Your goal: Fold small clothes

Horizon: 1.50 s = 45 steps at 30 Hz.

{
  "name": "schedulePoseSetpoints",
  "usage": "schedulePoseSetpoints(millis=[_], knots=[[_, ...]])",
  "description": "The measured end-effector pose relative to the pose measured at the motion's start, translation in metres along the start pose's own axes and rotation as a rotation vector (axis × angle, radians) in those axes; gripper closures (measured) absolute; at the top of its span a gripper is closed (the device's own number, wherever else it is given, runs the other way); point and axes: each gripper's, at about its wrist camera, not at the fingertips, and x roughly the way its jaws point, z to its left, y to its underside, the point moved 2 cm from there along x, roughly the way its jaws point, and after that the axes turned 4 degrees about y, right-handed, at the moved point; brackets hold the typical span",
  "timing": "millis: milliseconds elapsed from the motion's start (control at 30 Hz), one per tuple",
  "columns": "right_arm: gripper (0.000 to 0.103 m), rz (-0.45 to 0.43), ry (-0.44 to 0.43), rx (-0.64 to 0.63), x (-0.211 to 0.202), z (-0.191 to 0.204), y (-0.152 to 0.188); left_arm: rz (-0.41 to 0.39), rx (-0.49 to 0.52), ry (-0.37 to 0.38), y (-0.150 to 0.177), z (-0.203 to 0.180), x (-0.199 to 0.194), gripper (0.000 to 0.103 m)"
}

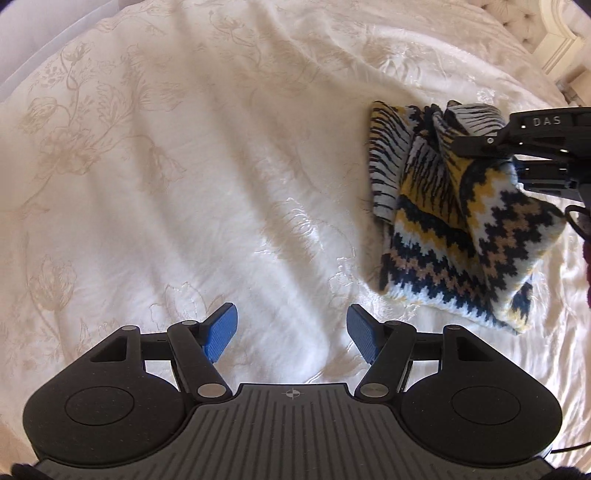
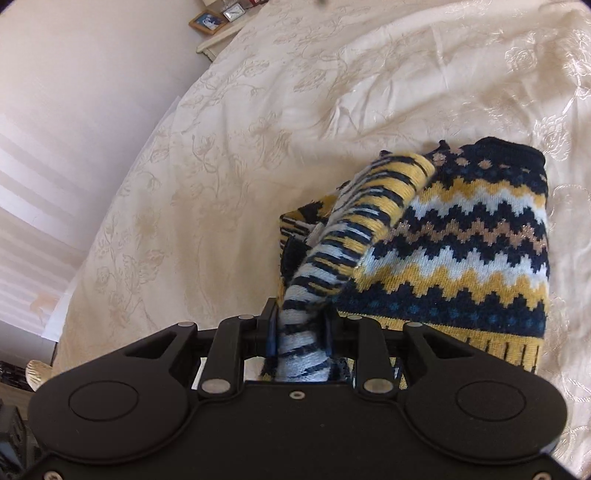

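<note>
A cream bedspread (image 1: 155, 177) with a pale embroidered flower pattern covers the bed and carries everything in both views. In the right wrist view its left edge falls away toward a light wall, and a small nightstand (image 2: 218, 42) with a framed photo (image 2: 208, 21) and a small clock (image 2: 233, 13) stands past the far left corner.

A small knitted sweater (image 2: 461, 240), zigzag-banded in navy, yellow, white and tan, lies bunched on the bedspread toward its right side as the left wrist view shows it (image 1: 454, 229). One sleeve (image 2: 354, 229), turned to show its striped inner side, lifts off the body of the sweater and runs back into the right gripper (image 2: 300, 332).

The right gripper reaches in level over the sweater from the right edge, its fingers closed tight on that sleeve, which bunches between them.

The left gripper (image 1: 291, 330) hovers low over bare bedspread, well apart from the sweater, pointing across the bed. Its blue pads (image 1: 221, 332) stand wide apart with nothing between them.
</note>
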Motion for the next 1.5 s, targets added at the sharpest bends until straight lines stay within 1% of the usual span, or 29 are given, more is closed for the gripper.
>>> schedulePoseSetpoints(millis=[33, 67, 133, 233, 300, 433, 500, 567, 700, 767, 867, 900, 967, 1000, 1033, 1100, 1200, 1233, 1267, 1333, 1400, 1500], knots=[[0.067, 0.011, 0.020, -0.011, 0.006, 0.003, 0.002, 0.002, -0.006, 0.001, 0.001, 0.002, 0.000, 0.038], [0.063, 0.027, 0.031, -0.019, 0.011, 0.006, 0.004, 0.004, -0.011, 0.002, 0.001, 0.003, 0.000, 0.038], [0.060, 0.047, 0.017, -0.025, 0.018, 0.012, 0.009, 0.004, -0.014, 0.005, 0.001, 0.004, 0.000, 0.038], [0.056, 0.018, -0.041, -0.050, 0.011, 0.020, 0.014, 0.001, -0.015, 0.014, -0.001, 0.002, 0.000, 0.038], [0.056, -0.010, -0.078, -0.061, 0.002, 0.022, 0.014, -0.009, -0.011, 0.022, -0.005, -0.002, -0.001, 0.038], [0.051, -0.061, -0.064, -0.080, -0.019, 0.013, 0.015, -0.036, 0.012, 0.046, -0.018, -0.016, -0.003, 0.038], [0.048, -0.083, -0.042, -0.079, -0.030, 0.002, 0.016, -0.053, 0.031, 0.061, -0.026, -0.027, -0.004, 0.038], [0.043, -0.106, -0.012, -0.061, -0.041, -0.013, 0.019, -0.068, 0.052, 0.078, -0.036, -0.040, -0.004, 0.038], [0.043, -0.140, 0.045, -0.002, -0.058, -0.048, 0.024, -0.094, 0.096, 0.115, -0.054, -0.070, 0.000, 0.038], [0.039, -0.152, 0.070, 0.027, -0.065, -0.064, 0.028, -0.104, 0.120, 0.132, -0.063, -0.086, 0.005, 0.038], [0.037, -0.159, 0.095, 0.064, -0.071, -0.085, 0.031, -0.124, 0.159, 0.151, -0.075, -0.108, 0.014, 0.038], [0.033, -0.162, 0.101, 0.072, -0.071, -0.089, 0.031, -0.129, 0.172, 0.154, -0.082, -0.114, 0.018, 0.038], [0.029, -0.166, 0.107, 0.077, -0.073, -0.096, 0.031, -0.129, 0.189, 0.158, -0.093, -0.123, 0.030, 0.038], [0.029, -0.169, 0.110, 0.074, -0.073, -0.099, 0.031, -0.129, 0.192, 0.159, -0.096, -0.126, 0.036, 0.038], [0.029, -0.171, 0.112, 0.070, -0.073, -0.100, 0.030, -0.125, 0.193, 0.154, -0.098, -0.126, 0.044, 0.038], [0.028, -0.178, 0.117, 0.047, -0.072, -0.101, 0.027, -0.105, 0.191, 0.114, -0.098, -0.122, 0.061, 0.038], [0.027, -0.196, 0.102, 0.010, -0.069, -0.099, 0.018, -0.012, 0.167, 0.030, -0.097, -0.103, 0.091, 0.037], [0.027, -0.202, 0.093, -0.008, -0.067, -0.097, 0.014, 0.018, 0.146, 0.035, -0.097, -0.096, 0.099, 0.037], [0.026, -0.206, 0.084, -0.028, -0.064, -0.095, 0.009, 0.037, 0.108, 0.060, -0.099, -0.087, 0.104, 0.036], [0.026, -0.198, 0.068, -0.069, -0.054, -0.091, -0.001, 0.045, 0.036, 0.100, -0.100, -0.073, 0.107, 0.033], [0.026, -0.176, 0.054, -0.100, -0.040, -0.088, -0.011, 0.045, 0.017, 0.113, -0.101, -0.067, 0.107, 0.031], [0.025, -0.119, 0.044, -0.133, -0.010, -0.086, -0.026, 0.044, 0.024, 0.109, -0.103, -0.066, 0.108, 0.030]])
